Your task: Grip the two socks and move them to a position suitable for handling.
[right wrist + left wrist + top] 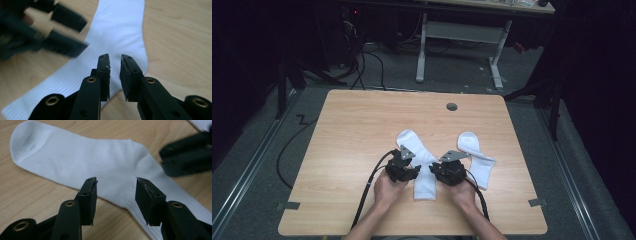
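The left gripper (116, 187) stands half open above the near sock (82, 162), holding nothing; the right gripper (115, 61), nearly closed with a thin gap, hovers at the heel, gripping nothing. The second sock (476, 157) lies apart beyond the right gripper, so pairing looks barely begun

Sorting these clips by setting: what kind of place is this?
Probably a lab or recording workspace: a bare wooden table on grey carpet, floor cables, and a height-adjustable desk behind, ringed by dark curtains.

Black two-jaw grippers (404, 167) (449, 170) with brass-ringed holes, grey three-cornered plates and black cables were seen lower centre.
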`<state>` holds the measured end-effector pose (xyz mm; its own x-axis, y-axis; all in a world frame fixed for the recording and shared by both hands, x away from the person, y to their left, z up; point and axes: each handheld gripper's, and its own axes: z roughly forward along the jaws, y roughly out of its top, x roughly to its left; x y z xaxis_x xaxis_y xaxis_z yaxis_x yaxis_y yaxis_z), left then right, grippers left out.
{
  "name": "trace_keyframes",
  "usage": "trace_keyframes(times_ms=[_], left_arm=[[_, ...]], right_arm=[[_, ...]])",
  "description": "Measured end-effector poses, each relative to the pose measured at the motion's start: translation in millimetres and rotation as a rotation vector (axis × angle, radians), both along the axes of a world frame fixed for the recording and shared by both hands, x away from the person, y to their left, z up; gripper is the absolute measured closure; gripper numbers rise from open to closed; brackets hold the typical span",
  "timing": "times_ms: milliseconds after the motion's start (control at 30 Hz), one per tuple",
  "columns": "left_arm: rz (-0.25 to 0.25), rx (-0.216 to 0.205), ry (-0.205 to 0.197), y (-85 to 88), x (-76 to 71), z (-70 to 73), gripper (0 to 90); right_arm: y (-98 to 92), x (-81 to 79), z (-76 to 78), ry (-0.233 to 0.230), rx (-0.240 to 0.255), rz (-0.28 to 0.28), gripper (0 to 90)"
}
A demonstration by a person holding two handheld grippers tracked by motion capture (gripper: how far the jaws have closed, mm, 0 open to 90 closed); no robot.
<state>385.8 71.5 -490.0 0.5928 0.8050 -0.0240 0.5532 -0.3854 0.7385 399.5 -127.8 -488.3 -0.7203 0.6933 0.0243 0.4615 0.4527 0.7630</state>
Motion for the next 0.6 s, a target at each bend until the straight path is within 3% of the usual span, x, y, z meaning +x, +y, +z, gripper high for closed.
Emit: trace_keyframes(times_ms=[200,600], left_arm=[[-0.007,0.019,0.025,-2.7,-8.7,-9.9,50.6],[-0.010,0.030,0.003,-0.9,-14.1,-11.9,50.8]], right_arm=[[10.5,13.2,1.8,-0.016,-0.006,-0.017,80.0],[9.9,33.6,-13.8,0.028,-0.044,-0.054,80.6]])
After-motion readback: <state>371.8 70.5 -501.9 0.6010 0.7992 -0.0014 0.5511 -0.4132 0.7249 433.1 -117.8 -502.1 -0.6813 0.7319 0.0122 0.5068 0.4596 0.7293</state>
